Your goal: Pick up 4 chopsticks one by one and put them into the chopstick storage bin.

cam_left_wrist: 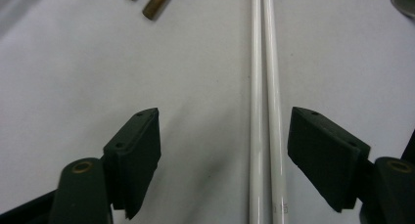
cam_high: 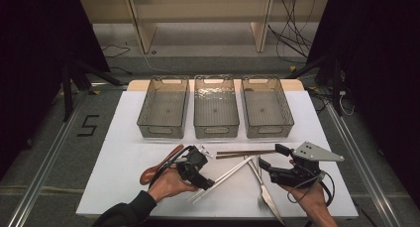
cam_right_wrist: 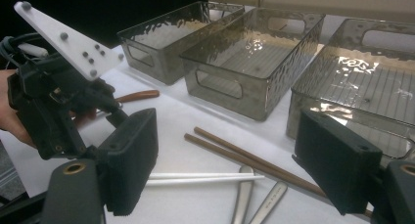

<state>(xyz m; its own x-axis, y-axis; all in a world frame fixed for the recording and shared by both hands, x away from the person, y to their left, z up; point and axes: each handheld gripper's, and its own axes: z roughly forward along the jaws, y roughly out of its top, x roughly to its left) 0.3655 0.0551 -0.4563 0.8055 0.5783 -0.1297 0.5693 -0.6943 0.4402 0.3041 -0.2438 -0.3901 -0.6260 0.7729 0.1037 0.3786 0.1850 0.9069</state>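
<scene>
A pair of white chopsticks [cam_high: 225, 176] lies slanted on the white table [cam_high: 124, 187], near its front. My left gripper [cam_high: 205, 181] points down at them, open. In the left gripper view the white chopsticks [cam_left_wrist: 264, 87] run between the jaws of the left gripper [cam_left_wrist: 225, 115], closer to the right-hand pad, and neither pad touches them. My right gripper [cam_high: 272, 156] hovers open at the front right, with nothing between the jaws. In the right gripper view the right gripper [cam_right_wrist: 227, 123] faces the brown chopsticks [cam_right_wrist: 235, 153] and the left gripper [cam_right_wrist: 54, 111].
Three clear bins [cam_high: 161, 130] [cam_high: 216, 131] [cam_high: 270, 130] stand in a row at the back. A brown wooden spoon [cam_high: 158, 165] lies left of my left hand. Brown chopsticks [cam_high: 245, 153] lie in front of the middle bin. Metal cutlery [cam_high: 262, 187] rests beside the right hand.
</scene>
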